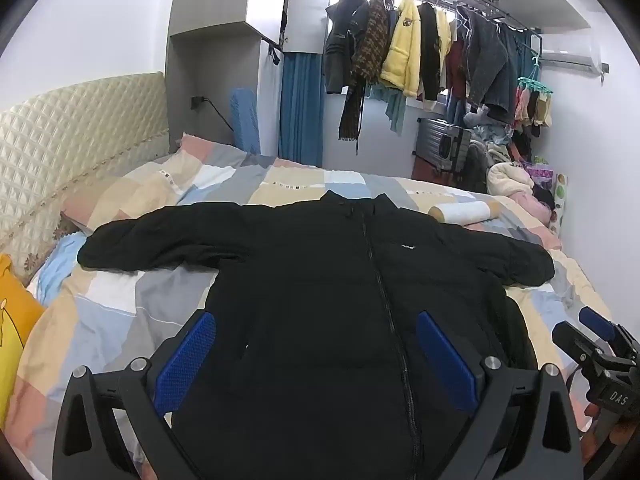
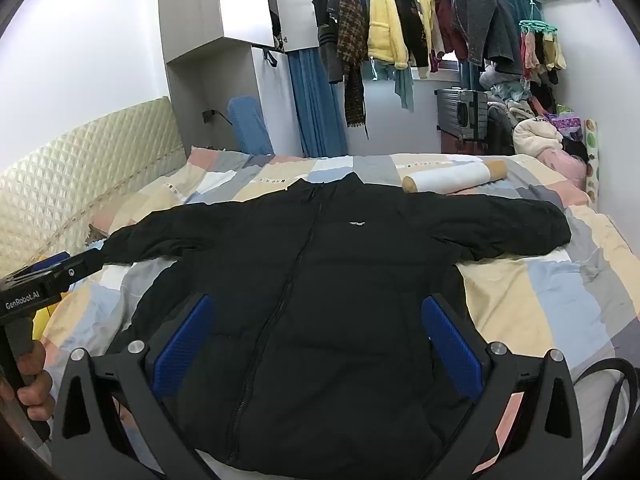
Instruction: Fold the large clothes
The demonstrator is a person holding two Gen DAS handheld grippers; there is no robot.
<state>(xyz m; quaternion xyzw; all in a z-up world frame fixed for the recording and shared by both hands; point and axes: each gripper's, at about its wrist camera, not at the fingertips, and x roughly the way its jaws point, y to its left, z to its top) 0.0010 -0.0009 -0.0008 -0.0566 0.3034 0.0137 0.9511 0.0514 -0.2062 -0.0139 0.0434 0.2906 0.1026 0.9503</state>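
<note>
A black puffer jacket [image 1: 320, 272] lies flat on the bed, front up, zipped, both sleeves spread out sideways; it also shows in the right wrist view [image 2: 328, 280]. My left gripper [image 1: 316, 356] is open above the jacket's lower body, its blue pads wide apart and holding nothing. My right gripper [image 2: 318, 344] is open above the jacket's lower hem, also holding nothing. The right gripper shows at the right edge of the left wrist view [image 1: 600, 348]. The left gripper shows at the left edge of the right wrist view [image 2: 48, 276].
The bed has a patchwork quilt [image 1: 120, 312] and a padded cream headboard [image 1: 72, 136] at left. A white roll [image 2: 452, 178] lies beyond the right sleeve. A yellow pillow [image 1: 12, 320] sits at far left. Hanging clothes [image 2: 400, 28], a suitcase [image 2: 460, 112] and a clothes pile stand behind.
</note>
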